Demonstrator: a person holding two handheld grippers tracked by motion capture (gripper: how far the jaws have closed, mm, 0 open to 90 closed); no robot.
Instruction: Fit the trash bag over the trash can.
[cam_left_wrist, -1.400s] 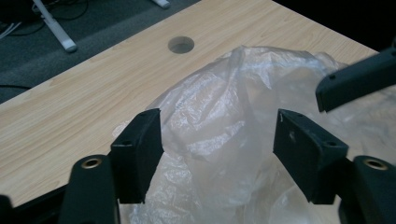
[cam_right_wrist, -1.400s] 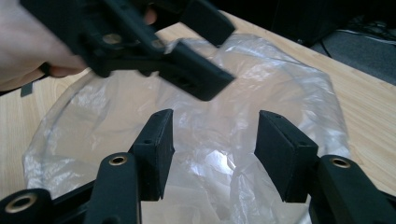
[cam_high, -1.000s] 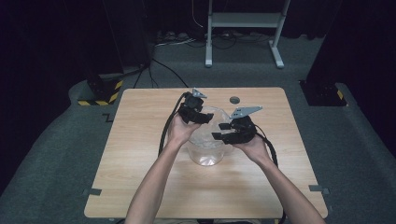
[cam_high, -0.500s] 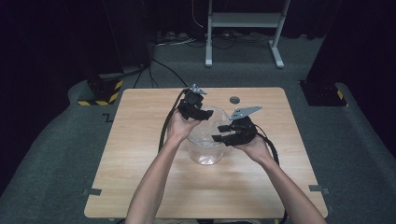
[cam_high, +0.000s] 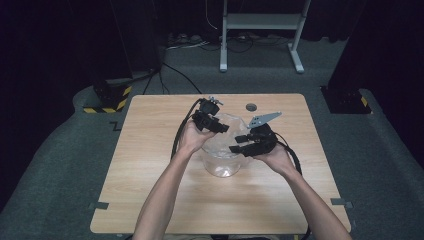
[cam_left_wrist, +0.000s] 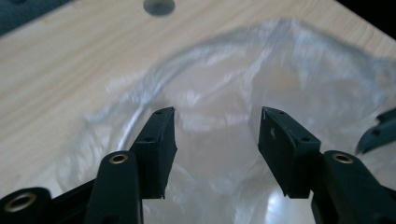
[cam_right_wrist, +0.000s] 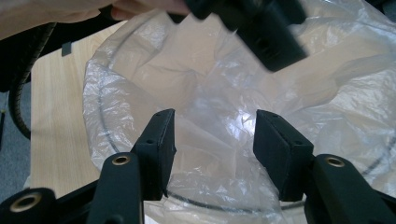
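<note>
Little has shifted since a second ago: your left gripper has just been closing a touch over the bag, nothing pinched yet; the pale wood bench carries a clear round bowl at its middle, rigid, probably breakable. Its thin plastic bag is crinkly, weightless and slippery; pinch a fold at the rim; your right gripper stands half open, empty.

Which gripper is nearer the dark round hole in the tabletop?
Left. The left gripper is just beside and below the hole; the right gripper sits lower, farther toward the person.
</note>
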